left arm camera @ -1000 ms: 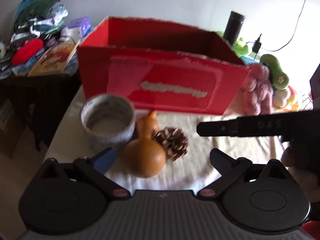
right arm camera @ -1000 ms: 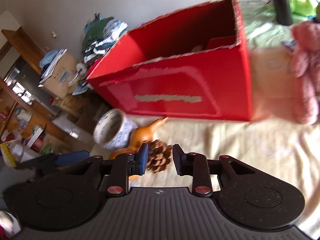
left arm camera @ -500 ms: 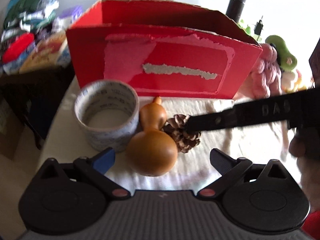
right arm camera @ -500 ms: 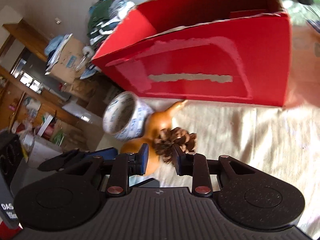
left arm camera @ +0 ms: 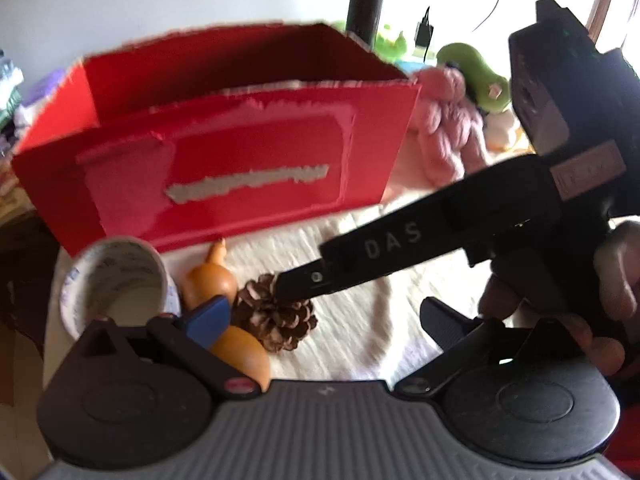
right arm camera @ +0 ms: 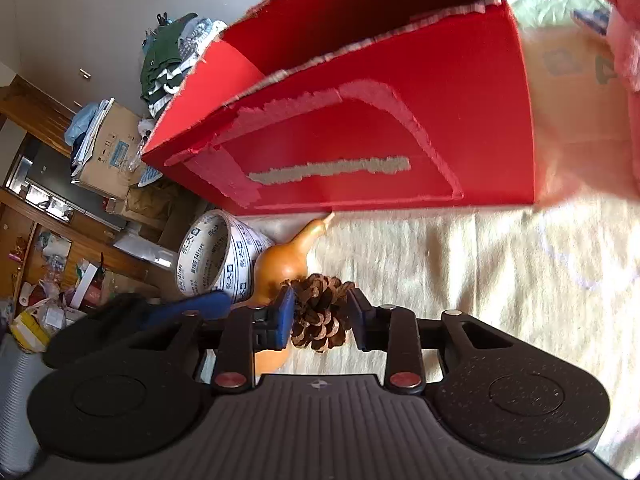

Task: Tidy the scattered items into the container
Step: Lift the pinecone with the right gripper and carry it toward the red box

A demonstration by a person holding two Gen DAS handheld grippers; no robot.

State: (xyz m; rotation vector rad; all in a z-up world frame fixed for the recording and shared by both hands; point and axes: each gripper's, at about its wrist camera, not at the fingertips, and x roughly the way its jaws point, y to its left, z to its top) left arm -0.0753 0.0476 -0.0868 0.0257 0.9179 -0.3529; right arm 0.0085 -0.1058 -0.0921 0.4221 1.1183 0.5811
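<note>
A brown pine cone point(right arm camera: 320, 312) lies on the cream cloth between the fingers of my right gripper point(right arm camera: 320, 314), whose jaws stand open around it, close to its sides. In the left wrist view the right gripper's tip point(left arm camera: 304, 284) rests over the pine cone point(left arm camera: 276, 316). An orange gourd point(right arm camera: 286, 260) lies just left of the cone, and a roll of printed tape point(right arm camera: 216, 256) stands beside it. The red cardboard box point(right arm camera: 380, 120) stands open behind them. My left gripper point(left arm camera: 324, 318) is open wide, its blue-padded finger point(left arm camera: 208, 316) over the gourd point(left arm camera: 208, 280).
A pink plush toy point(left arm camera: 452, 128) and a green plush point(left arm camera: 476, 72) lie right of the box, with a black cylinder point(left arm camera: 366, 0) behind. Left of the table are stacked clothes point(right arm camera: 176, 52), cardboard boxes point(right arm camera: 108, 152) and wooden shelves point(right arm camera: 40, 208).
My right gripper has moved forward and down, so the pine cone now sits between its fingers. The left gripper has shifted closer to the gourd and tilted.
</note>
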